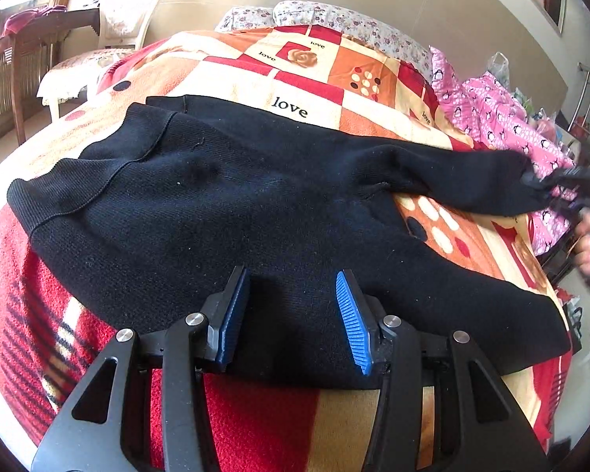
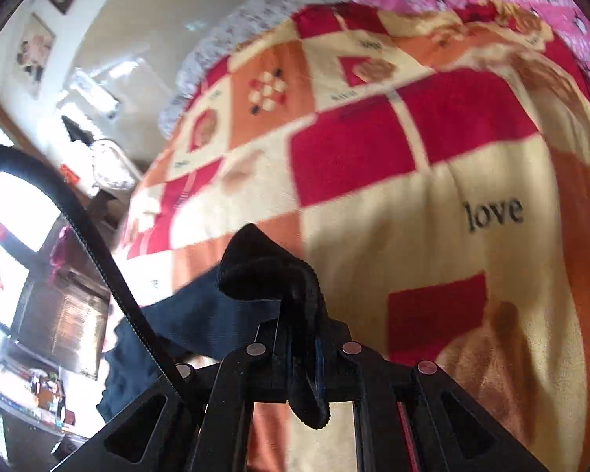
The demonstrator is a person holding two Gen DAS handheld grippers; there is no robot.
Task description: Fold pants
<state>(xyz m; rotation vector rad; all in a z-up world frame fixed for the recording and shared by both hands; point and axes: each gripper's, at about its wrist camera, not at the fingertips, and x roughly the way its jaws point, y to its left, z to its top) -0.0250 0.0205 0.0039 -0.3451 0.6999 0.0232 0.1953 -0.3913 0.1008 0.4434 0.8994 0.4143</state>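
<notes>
Black knit pants (image 1: 224,204) lie spread on a red, orange and cream patchwork blanket (image 1: 279,67), waistband at the left, legs running right. My left gripper (image 1: 293,295) is open just above the near leg, blue pads apart, empty. My right gripper (image 2: 301,338) is shut on the cuff of the far leg (image 2: 267,271), with black fabric bunched between its fingers above the blanket (image 2: 413,196). It also shows in the left wrist view (image 1: 570,183), lifting that leg's end at the bed's right side.
A pink penguin-print quilt (image 1: 491,118) lies bunched at the bed's right. Floral pillows (image 1: 326,15) sit at the head. A white chair (image 1: 98,59) and a dark wooden table (image 1: 27,47) stand to the left of the bed.
</notes>
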